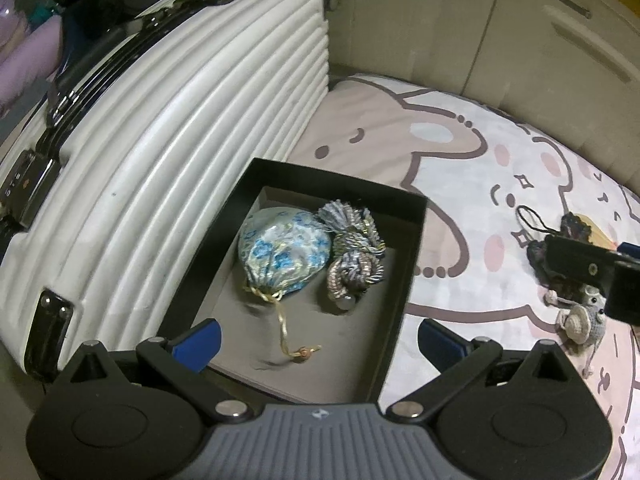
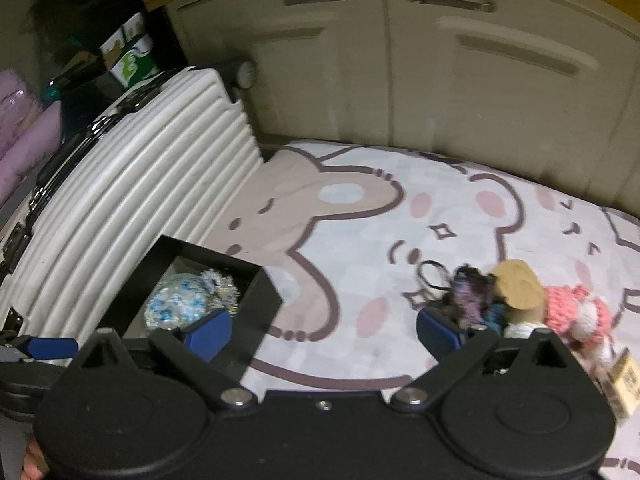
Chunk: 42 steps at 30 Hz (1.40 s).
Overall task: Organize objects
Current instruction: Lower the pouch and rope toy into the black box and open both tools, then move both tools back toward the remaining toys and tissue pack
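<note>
**Both grippers spread wide, box between suitcase and toys**

The left gripper [image 1: 318, 338] hangs released, its two blue fingertips [image 1: 202, 340] wide apart over the near end of one black box [image 1: 416, 240]. Just ahead of it at 12 o'clock, inside the box, lie two things: a blue-flowered pouch [image 1: 282, 254] with a gold cord trailing toward the gripper, and a coiled tasselled cord bundle [image 1: 354, 254] touching the pouch on its 3 o'clock side. The box sits on a cartoon-printed mat [image 1: 460, 184], with a white ribbed suitcase [image 1: 180, 128] just beside it at 9 o'clock.

The right gripper [image 2: 324, 330] is likewise released and holds nothing. At its 2 o'clock, near the right fingertip, a cluster of small toys rests on the mat: a dark knitted charm [image 2: 468, 294] with a black loop, a tan plush piece [image 2: 518, 280] and a pink knitted doll [image 2: 576, 308], all touching. The left view adds one grey crocheted mouse [image 1: 588, 312] at 3 o'clock. Cream cabinet doors [image 2: 440, 80] stand beyond at 12 o'clock.
</note>
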Each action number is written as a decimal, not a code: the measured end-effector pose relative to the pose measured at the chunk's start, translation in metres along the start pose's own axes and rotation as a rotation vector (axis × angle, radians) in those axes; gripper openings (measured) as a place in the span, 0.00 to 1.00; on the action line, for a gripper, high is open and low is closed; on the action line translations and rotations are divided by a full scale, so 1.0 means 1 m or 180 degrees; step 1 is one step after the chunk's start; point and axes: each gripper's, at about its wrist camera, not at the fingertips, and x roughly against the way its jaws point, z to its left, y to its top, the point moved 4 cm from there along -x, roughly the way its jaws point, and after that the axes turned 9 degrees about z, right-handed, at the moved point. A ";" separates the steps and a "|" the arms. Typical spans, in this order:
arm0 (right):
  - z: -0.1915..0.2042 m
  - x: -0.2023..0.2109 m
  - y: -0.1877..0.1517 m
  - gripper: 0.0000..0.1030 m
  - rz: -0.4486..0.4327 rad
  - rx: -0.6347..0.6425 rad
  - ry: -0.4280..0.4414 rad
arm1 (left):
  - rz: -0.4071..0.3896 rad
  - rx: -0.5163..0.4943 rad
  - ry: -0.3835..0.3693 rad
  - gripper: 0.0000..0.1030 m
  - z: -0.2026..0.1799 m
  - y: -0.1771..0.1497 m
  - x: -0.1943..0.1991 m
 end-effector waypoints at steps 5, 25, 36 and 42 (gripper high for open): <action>-0.021 0.011 -0.007 0.97 -0.0010 -0.0072 -0.0109 | -0.0045 -0.0063 -0.0002 1.00 -0.014 -0.002 0.007; -0.118 0.054 -0.047 0.97 -0.0098 -0.0522 -0.0446 | -0.0244 -0.0480 -0.0109 1.00 -0.099 -0.007 0.034; -0.157 0.066 -0.063 0.97 -0.0125 -0.0731 -0.0585 | -0.0321 -0.0625 -0.0158 1.00 -0.136 -0.006 0.033; -0.173 0.067 -0.069 0.97 -0.0112 -0.0816 -0.0635 | -0.0362 -0.0738 -0.0203 1.00 -0.157 -0.007 0.031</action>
